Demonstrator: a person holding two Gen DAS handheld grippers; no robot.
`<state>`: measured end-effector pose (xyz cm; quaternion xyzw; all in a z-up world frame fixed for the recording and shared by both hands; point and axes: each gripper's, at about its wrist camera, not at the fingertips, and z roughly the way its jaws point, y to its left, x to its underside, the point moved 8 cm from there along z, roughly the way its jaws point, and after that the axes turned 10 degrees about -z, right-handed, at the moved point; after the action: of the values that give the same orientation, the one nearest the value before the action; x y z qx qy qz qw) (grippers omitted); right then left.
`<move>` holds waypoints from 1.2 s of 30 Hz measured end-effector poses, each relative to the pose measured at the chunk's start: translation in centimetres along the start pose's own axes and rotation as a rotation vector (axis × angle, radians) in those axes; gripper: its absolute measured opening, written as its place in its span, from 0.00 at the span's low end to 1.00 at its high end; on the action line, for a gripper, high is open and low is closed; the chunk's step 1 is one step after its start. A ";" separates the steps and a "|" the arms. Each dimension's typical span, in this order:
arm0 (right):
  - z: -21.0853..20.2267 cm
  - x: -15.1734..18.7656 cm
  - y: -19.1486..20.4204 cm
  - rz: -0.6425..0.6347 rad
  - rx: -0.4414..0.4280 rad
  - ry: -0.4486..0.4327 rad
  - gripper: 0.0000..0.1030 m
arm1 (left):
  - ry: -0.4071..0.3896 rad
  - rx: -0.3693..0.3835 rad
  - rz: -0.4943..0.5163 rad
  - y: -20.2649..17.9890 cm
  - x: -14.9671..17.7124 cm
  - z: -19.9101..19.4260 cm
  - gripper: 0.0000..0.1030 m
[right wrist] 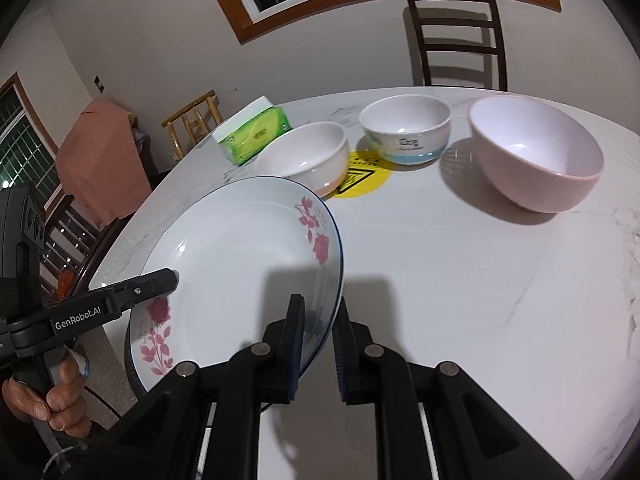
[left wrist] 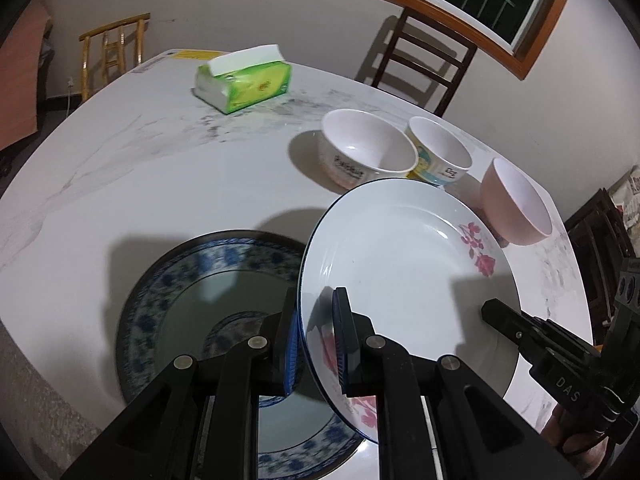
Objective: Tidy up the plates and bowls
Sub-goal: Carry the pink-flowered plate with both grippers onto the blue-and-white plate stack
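Both grippers are tilting downward over the counter (right wrist: 460,280), the left gripper (left wrist: 316,344) with its jaws clamping the near rim of the white rose plate (left wrist: 404,264) and the right gripper (right wrist: 318,344) with its jaws pinching the opposite rim, so the plate is hanging tilted between them above a blue patterned plate (left wrist: 180,300) lying flat on the marble. A hand (right wrist: 44,396) is gripping the left handle. Farther back, a green tissue pack (left wrist: 244,80), a white bowl (left wrist: 364,148), a blue-banded bowl (left wrist: 440,152) and a pink bowl (left wrist: 516,204) are sitting empty, with chairs and a window behind.
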<state>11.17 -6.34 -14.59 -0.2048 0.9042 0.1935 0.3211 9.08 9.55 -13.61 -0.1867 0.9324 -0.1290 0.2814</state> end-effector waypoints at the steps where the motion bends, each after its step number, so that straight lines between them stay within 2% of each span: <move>1: 0.1 0.1 0.3 -0.003 -0.003 0.002 0.13 | 0.000 -0.002 -0.005 0.4 0.1 -0.2 0.12; 20: 3.7 1.2 7.5 -0.063 -0.089 0.076 0.13 | 0.006 -0.087 -0.116 8.5 1.2 -2.4 0.12; 27: 5.5 2.2 8.4 -0.060 -0.103 0.139 0.14 | 0.038 -0.121 -0.136 10.2 1.9 -1.4 0.12; 36: 6.3 2.3 8.9 -0.075 -0.097 0.171 0.14 | 0.067 -0.129 -0.155 11.4 2.1 -0.5 0.12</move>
<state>8.28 3.57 -18.69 -0.2694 0.9095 0.2068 0.2396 3.98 18.98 -18.14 -0.2715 0.9305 -0.0960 0.2264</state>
